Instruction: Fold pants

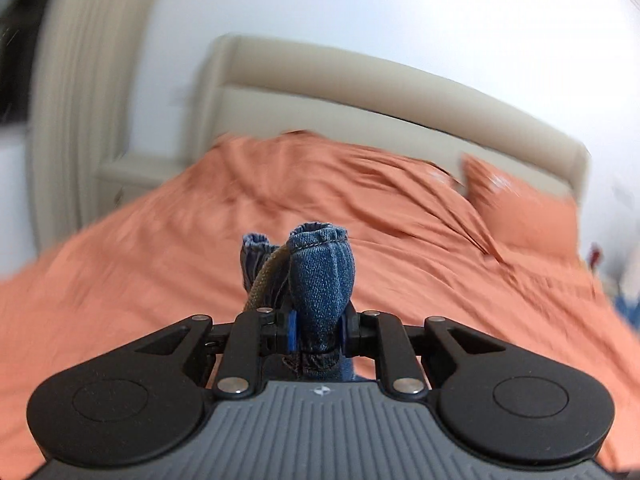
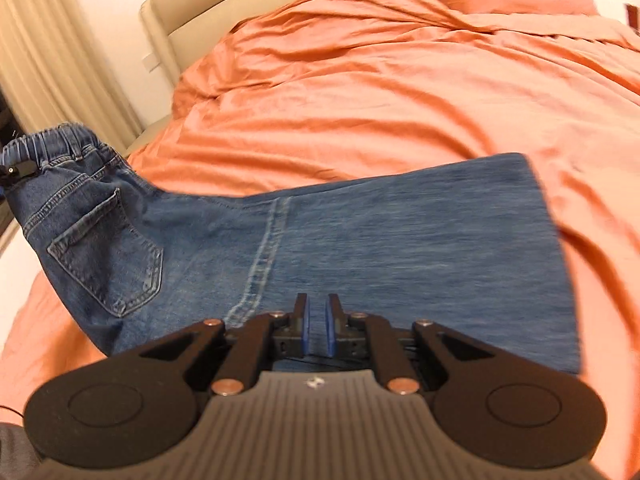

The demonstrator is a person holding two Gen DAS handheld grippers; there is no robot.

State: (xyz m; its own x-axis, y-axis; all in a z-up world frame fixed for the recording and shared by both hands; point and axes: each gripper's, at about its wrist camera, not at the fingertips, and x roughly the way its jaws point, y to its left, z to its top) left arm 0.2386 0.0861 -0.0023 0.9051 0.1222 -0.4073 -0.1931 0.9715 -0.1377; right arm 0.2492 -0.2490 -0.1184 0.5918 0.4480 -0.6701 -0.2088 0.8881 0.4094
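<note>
So the pants here are blue jeans lying across an orange-sheeted bed, legs already stacked one on the other so the back pocket faces up. That makes sense as a starting point for folding: once the legs are doubled lengthwise, you only have to bring one end over the other.

The left gripper has its fingers clamped on a bunched bit of the elastic waistband, with a tan drawstring poking out beside it. You can see the same grip from the right wrist view at the far left edge, where the waist end is lifted off the bed while the rest of the jeans lies on the sheet. Pinching a gathered waistband rather than a flat bit of denim looks smart to me, since the thick elastic gives the pads something to bite.

The right gripper sits low over the near edge of the legs with its fingers nearly together and only a narrow slit between the blue pads. I can't tell whether any denim is pinched in there. My guess is it's either anchoring or lifting that edge so the cloth doesn't drag as the waist swings over toward the hem on the right.
</note>
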